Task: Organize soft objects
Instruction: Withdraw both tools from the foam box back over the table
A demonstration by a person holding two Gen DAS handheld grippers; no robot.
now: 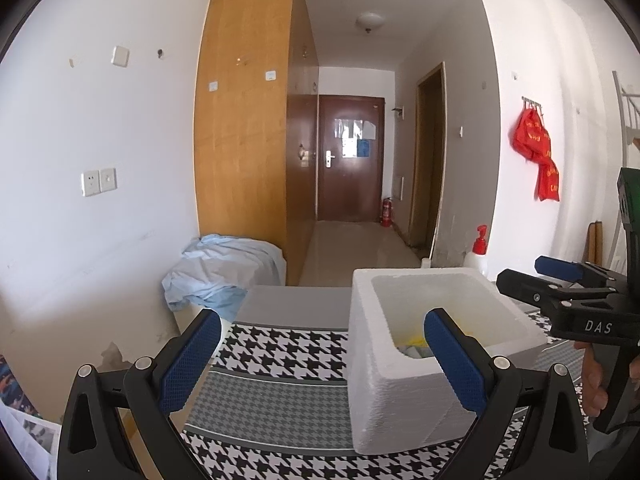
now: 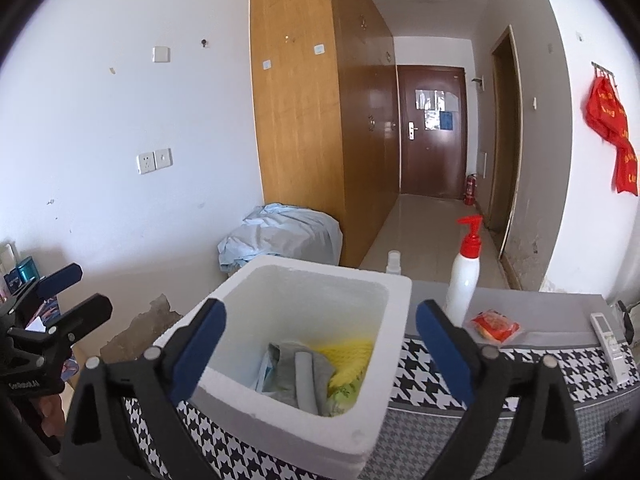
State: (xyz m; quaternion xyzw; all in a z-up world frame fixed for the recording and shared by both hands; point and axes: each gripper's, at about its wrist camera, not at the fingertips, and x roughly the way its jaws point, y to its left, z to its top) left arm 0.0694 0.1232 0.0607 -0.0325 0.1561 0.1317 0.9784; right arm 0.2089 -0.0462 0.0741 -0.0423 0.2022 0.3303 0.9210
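Note:
A white foam box (image 2: 392, 292) stands on the houndstooth-patterned table (image 2: 424, 416). Inside it lie a grey cloth (image 2: 304, 376), a yellow knitted piece (image 2: 352, 354) and a pale green patterned item (image 2: 340, 396). My right gripper (image 2: 320, 344) hangs open just above the box's near rim, nothing between its blue pads. In the left wrist view the same foam box (image 1: 372, 364) sits to the right, and my left gripper (image 1: 320, 364) is open over the cloth with its right finger (image 1: 452, 360) in front of the box. The right gripper (image 1: 576, 284) shows at the far right there.
A white pump bottle with a red top (image 2: 464, 276), a small clear bottle (image 2: 394, 262), a red snack packet (image 2: 494, 326) and a white remote (image 2: 610, 346) lie on the table's far side. A blue sheet bundle (image 2: 280, 236) sits by the wooden wardrobe (image 2: 304, 120).

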